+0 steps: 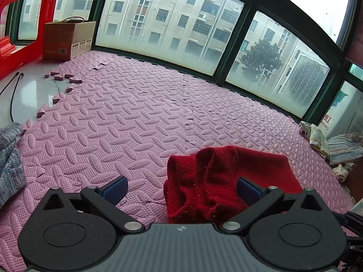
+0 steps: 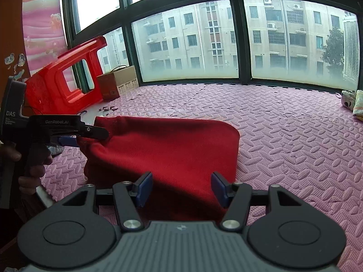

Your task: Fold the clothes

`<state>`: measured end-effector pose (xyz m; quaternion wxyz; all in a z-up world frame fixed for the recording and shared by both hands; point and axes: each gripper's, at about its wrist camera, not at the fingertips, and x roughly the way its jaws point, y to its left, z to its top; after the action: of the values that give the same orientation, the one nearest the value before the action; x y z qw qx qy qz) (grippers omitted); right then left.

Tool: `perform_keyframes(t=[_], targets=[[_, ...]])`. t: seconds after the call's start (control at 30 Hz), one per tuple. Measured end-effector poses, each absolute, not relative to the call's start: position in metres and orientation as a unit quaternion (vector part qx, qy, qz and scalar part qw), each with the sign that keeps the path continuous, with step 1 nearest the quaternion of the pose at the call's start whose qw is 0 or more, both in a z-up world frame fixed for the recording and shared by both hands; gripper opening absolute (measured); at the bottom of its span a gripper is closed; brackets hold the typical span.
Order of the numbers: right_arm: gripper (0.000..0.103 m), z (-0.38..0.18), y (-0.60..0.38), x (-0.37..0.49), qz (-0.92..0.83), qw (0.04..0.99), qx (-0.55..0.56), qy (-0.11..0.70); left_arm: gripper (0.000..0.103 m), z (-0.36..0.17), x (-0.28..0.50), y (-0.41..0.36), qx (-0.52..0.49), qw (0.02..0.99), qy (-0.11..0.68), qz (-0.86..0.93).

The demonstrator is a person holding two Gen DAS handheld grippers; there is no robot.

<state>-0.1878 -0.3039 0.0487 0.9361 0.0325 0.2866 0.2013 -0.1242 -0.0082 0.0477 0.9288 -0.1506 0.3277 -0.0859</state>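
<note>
Your left tool (image 1: pixel 181 188) and right tool (image 2: pixel 179 189) both stand wide apart, with the red sweater (image 2: pixel 163 154) between the fingers on the pink mat (image 2: pixel 283 140).

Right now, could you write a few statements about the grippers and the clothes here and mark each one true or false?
1. The red sweater lies on a pink foam mat. True.
2. The right gripper is shut on the sweater. False: its jaws stand open over the cloth.
3. The left gripper has its jaws wide apart. True.
4. A cardboard box stands by the window. True.
5. The mat is blue. False: it is pink.
</note>
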Motion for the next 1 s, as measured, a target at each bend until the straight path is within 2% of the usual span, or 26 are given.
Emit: perform_keyframes(t=[0.23, 0.53, 0.7, 1.0], targets=[[0.059, 0.046, -0.299, -0.182, 0.199, 0.934, 0.024, 0.295, 0.103, 0.05, -0.112, 0.003, -0.175, 0.926, 0.327, -0.075], [0.058, 0.06, -0.296, -0.152, 0.201, 0.938, 0.02, 0.281, 0.103, 0.053, -0.093, -0.01, -0.155, 0.927, 0.332, -0.084], [0.058, 0.074, -0.309, -0.124, 0.205, 0.936, 0.069, 0.277, 0.102, 0.046, -0.088, -0.004, -0.159, 0.923, 0.343, -0.073], [0.057, 0.05, -0.302, -0.069, 0.167, 0.934, 0.031, 0.314, 0.103, 0.04, -0.086, 0.0, -0.165, 0.918, 0.352, -0.072]])
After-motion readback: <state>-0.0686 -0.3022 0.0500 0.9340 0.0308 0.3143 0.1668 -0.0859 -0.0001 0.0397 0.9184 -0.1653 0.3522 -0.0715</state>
